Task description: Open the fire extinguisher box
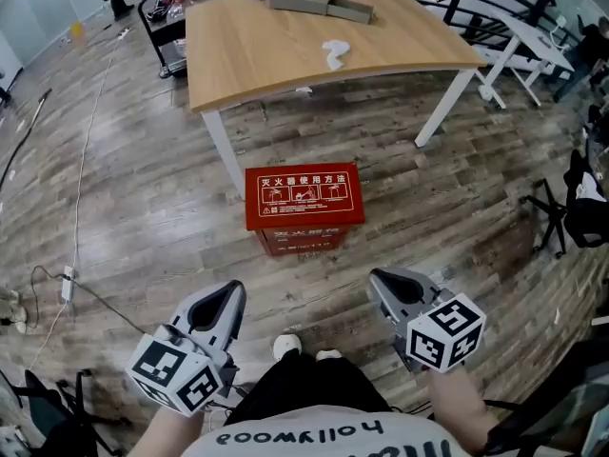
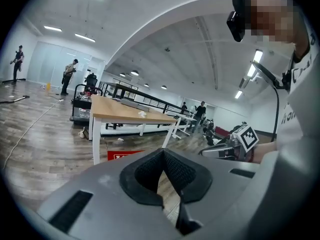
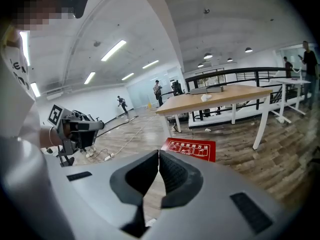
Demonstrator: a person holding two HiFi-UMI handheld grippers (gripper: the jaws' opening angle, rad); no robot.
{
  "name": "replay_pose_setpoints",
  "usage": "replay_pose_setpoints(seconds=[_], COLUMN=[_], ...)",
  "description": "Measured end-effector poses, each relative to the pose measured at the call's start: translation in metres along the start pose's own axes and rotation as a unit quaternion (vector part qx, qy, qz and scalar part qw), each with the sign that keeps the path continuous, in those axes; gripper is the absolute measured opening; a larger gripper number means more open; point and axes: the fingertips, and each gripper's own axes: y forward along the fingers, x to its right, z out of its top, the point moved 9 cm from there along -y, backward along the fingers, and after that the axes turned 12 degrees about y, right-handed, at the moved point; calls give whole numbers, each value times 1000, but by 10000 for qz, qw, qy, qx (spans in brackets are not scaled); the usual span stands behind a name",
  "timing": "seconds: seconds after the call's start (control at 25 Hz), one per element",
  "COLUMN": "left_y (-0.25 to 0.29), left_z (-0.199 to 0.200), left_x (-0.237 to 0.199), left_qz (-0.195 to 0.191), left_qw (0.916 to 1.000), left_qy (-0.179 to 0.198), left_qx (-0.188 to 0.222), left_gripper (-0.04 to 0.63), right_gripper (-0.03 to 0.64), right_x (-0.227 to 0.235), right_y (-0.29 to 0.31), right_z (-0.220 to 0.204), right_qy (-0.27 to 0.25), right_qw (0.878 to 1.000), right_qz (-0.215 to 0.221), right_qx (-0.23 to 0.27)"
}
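Head view first: the red fire extinguisher box point(image 1: 304, 208) stands on the plank floor point(image 1: 143, 227), lid shut. There's white instruction print across its top, and it sits near the bench's point(image 1: 285, 55) white front leg. Bare floor runs along its front and both sides. A white cable point(image 1: 81, 188) trails off to the left and a black chair point(image 1: 571, 208) sits by the right edge. The left gripper point(image 1: 233, 290) and right gripper point(image 1: 381, 279) hang low on either side of the person's shoes, well apart from the box.

Left gripper view: jaws pressed together, nothing between them. A red strip of the box peeks over the gripper body, with the bench beyond.

Right gripper view: jaws closed here too, and empty. The box's flat red lid lies ahead past the tips, with bare planks between.
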Motion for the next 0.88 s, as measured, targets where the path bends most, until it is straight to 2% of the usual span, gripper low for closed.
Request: replay_pose_setpoints(seconds=[0.2,0.36,0.56,0.72,0.88], left_y=[7,12,15,14,18], left_z=[-6,-16,-37,-45,-53], left_x=[-31,-45,-53,-48,-41], left_qz=[-229,-286,-192,-92,11], left_qw=[9997,9995,9998,9998,9996], left_qy=[-59,96,-41,-66,129], left_qx=[14,-12,-71,-135,-236], left_gripper=[3,3,3,3,3], right_gripper=[9,9,9,9,9], right_x=[-5,-14,-15,-8,9], right_y=[27,48,67,69,64], right_z=[1,-3,-15,-16,-16], right_qy=[112,-205,-486,-664,-920], right_qw=[9996,9994,9981,9968,9949], right_qz=[-225,-282,-234,-282,-310], right_qx=[116,-15,-308,-342,-272])
